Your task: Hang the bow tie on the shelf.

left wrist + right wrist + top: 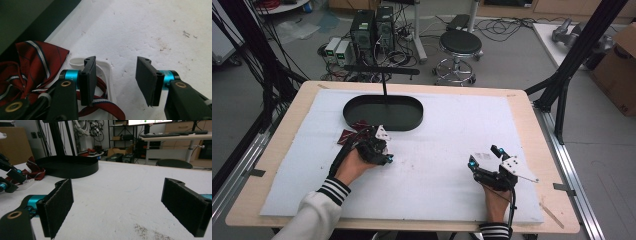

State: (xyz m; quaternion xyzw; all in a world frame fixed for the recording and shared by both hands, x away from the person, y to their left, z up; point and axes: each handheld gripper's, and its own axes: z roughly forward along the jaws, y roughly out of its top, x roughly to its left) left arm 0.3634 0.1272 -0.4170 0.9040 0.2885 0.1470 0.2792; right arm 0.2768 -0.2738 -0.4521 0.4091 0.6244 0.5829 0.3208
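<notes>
High view, lower half: right gripper (484, 159) jaws apart, holding nothing, on bare white mat (452, 150) at lower right. Left gripper (373, 134) at centre left, jaws also apart, tips just beside the red striped bow tie (354, 131); likely the thing to grasp, left hand far nearer. Left gripper view: tie (30, 65) at left, its strap and white band (108, 75) under the left jaw, nothing between the jaws. Beyond, upper centre: black oval tray (384, 111), hardly seen in left gripper view.

Left tongs (116, 80) and right tongs (127, 205) gape, empty.
</notes>
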